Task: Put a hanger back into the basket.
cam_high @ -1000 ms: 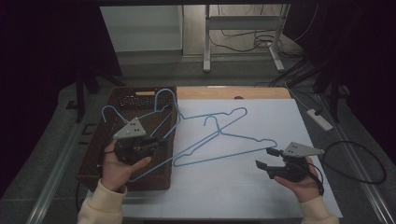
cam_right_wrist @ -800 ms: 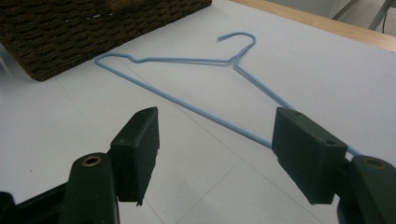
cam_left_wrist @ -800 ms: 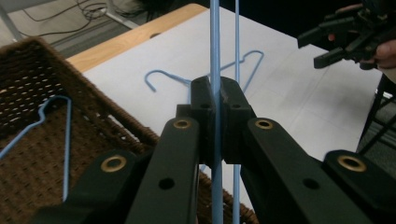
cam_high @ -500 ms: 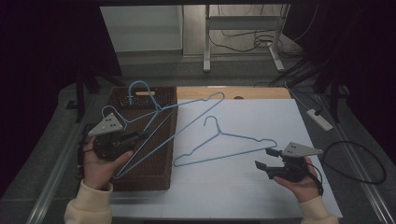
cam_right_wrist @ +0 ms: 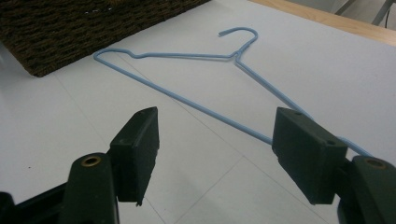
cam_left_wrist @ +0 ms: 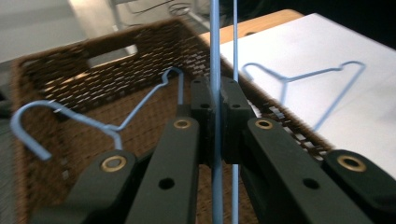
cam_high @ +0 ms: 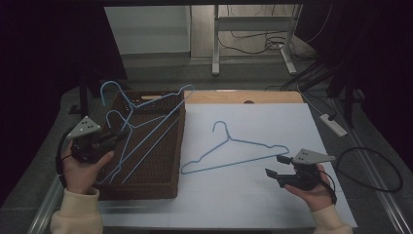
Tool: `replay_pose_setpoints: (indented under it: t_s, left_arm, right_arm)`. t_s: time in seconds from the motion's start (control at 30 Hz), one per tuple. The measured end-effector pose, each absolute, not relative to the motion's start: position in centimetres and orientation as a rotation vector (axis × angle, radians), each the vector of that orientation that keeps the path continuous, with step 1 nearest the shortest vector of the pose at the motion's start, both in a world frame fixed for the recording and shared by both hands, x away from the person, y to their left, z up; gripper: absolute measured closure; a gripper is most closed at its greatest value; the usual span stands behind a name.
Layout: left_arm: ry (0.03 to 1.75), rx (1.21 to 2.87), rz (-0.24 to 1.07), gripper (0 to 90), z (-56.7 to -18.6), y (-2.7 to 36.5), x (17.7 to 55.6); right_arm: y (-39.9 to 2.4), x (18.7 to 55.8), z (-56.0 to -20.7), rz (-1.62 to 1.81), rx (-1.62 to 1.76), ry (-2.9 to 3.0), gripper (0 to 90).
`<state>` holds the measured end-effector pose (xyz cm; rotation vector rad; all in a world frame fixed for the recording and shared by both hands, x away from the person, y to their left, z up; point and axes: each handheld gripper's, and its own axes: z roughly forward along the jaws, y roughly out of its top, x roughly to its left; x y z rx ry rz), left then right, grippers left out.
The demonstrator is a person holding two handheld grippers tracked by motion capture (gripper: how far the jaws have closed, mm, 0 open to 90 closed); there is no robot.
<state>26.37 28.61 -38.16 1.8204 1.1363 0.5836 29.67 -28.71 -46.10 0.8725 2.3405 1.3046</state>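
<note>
A: Left claw (cam_high: 113, 139) is clamped shut on the wire of a blue hanger (cam_high: 146, 129); in the left gripper view that wire (cam_left_wrist: 215, 56) runs straight up between the closed jaws. A second thin blue wire stands just beside it, and I cannot tell whether it is pinched too.

B: Hanger count over the wicker basket (cam_high: 160, 180)?

A: Two hooks show at the basket's far left corner. The wires overlap, so the outlines are hard to separate. Long axis slants from the claw up towards the basket's far right corner.

B: Right claw (cam_high: 273, 165)?

A: Jaws wide apart, holding nothing. A third blue hanger (cam_high: 234, 151) lies flat on the white desk (cam_high: 272, 122), hook pointing away from the person, bottom bar slanting from near the basket towards the right claw. Its near end is hidden behind a jaw in the right gripper view.
</note>
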Motion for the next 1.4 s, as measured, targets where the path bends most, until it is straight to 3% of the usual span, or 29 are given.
replay_pose_setpoints:
  t_s: [0.5,1.03,1.4]
  left_arm:
    - [1.232,1.825,0.642,86.3,-39.3,29.9,27.2]
    - [1.288,1.873,0.592,86.3,-41.0,29.2,30.1]
    - [1.327,1.889,0.571,86.3,-41.8,30.1,30.0]
  right_arm:
    - [-28.6,29.7,-46.3,1.293,0.87,2.35,32.6]
    - [-28.6,29.8,-46.4,1.289,0.869,2.362,32.4]
    - [-28.5,29.8,-46.4,1.286,0.865,2.367,32.3]
